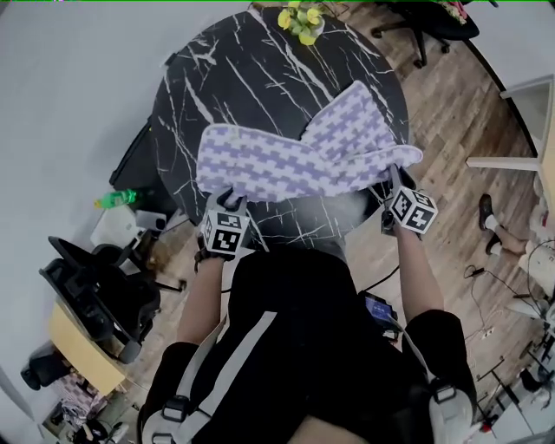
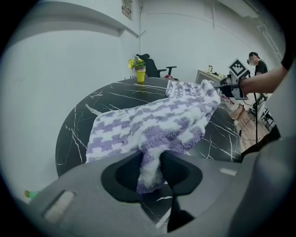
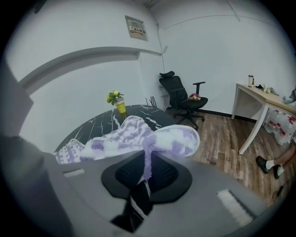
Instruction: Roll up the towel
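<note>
A purple-and-white checked towel [image 1: 295, 154] hangs stretched above the round black marble table [image 1: 225, 78], held by its two near corners. My left gripper [image 1: 227, 201] is shut on the towel's left corner; in the left gripper view the fluffy towel [image 2: 152, 127] is pinched between the jaws of the left gripper [image 2: 150, 169]. My right gripper [image 1: 392, 186] is shut on the right corner; in the right gripper view a thin fold of the towel [image 3: 138, 139] runs down between the jaws of the right gripper [image 3: 148, 169]. The towel's far part droops over the table.
A yellow pot of flowers [image 1: 301, 21] stands at the table's far edge. A black office chair [image 3: 182, 98] and a white desk [image 3: 259, 104] stand on the wooden floor to the right. A green bottle [image 1: 115, 199] and clutter lie left of the table. Another person's feet [image 3: 273, 166] show at right.
</note>
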`<state>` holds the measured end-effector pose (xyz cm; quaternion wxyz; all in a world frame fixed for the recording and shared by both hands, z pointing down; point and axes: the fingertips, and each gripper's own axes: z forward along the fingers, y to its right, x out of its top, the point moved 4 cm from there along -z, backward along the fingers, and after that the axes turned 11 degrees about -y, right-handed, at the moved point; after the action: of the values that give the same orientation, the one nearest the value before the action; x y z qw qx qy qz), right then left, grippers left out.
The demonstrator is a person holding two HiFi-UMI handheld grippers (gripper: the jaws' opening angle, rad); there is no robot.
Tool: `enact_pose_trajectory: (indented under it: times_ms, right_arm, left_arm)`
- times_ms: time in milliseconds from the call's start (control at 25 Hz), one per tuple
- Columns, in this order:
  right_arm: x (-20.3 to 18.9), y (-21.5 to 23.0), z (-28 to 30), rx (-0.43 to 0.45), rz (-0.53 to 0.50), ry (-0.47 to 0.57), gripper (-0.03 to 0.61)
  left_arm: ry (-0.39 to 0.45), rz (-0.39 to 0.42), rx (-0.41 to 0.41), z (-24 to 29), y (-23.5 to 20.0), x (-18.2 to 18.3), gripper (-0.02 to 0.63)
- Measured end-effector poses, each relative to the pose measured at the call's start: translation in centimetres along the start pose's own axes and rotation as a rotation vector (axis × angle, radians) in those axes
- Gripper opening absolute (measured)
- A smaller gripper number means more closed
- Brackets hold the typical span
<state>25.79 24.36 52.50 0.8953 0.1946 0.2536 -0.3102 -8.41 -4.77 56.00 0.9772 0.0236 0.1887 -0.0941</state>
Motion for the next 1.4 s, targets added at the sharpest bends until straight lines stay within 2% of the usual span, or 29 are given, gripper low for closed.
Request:
enact_pose_trajectory:
  times_ms: [160,360,480,600,720,880,1000,1120,1280,1400]
  right_arm:
    - [-2.1,0.4,-0.9,-0.007,0.002,-0.010,0.062]
    - [-2.3,-0.1,-1.8,-0.003,-0.049,0.012,0.114]
    - [-1.8,-0.6,-2.8,-0.003,-0.103,0.032,0.121]
    - [-1.1,-1.3,-3.0,-0.006,-0.208,0.026,0.127]
    - [-0.4,-1.7,-2.6,-0.016,-0.311,0.009,0.140]
    - [0.6,-1.3,-3.0,-0.028,-0.335,0.004,0.158]
    - [0.8,-0.2,-3.9,-0.055,-0.364,-0.008,0.168]
    - [0.8,0.3,-3.9,-0.045,-0.433,-0.051,0.192]
    - [0.6,-0.1,-2.3,-0.021,-0.537,-0.119,0.228]
    - [0.8,-0.1,-0.7,-0.016,-0.566,-0.156,0.258]
  left_arm:
    - [0.028,0.039,-0.016,-0.3,0.6,0.2,0.148]
    - [0.059,0.049,-0.033,-3.3,0.4,2.0,0.174]
    - [0.116,0.068,-0.041,-4.9,0.2,4.0,0.179]
    - [0.146,0.107,-0.042,-4.8,-0.1,6.7,0.179]
    - [0.136,0.168,-0.052,-2.9,0.4,9.1,0.179]
    - [0.127,0.236,-0.086,-0.8,1.9,11.4,0.179]
    - [0.119,0.254,-0.104,0.3,2.7,12.6,0.179]
    - [0.103,0.271,-0.117,1.3,3.0,13.5,0.179]
    - [0.053,0.348,-0.120,2.8,3.8,14.3,0.210]
    - [0.009,0.400,-0.115,3.9,4.0,14.8,0.241]
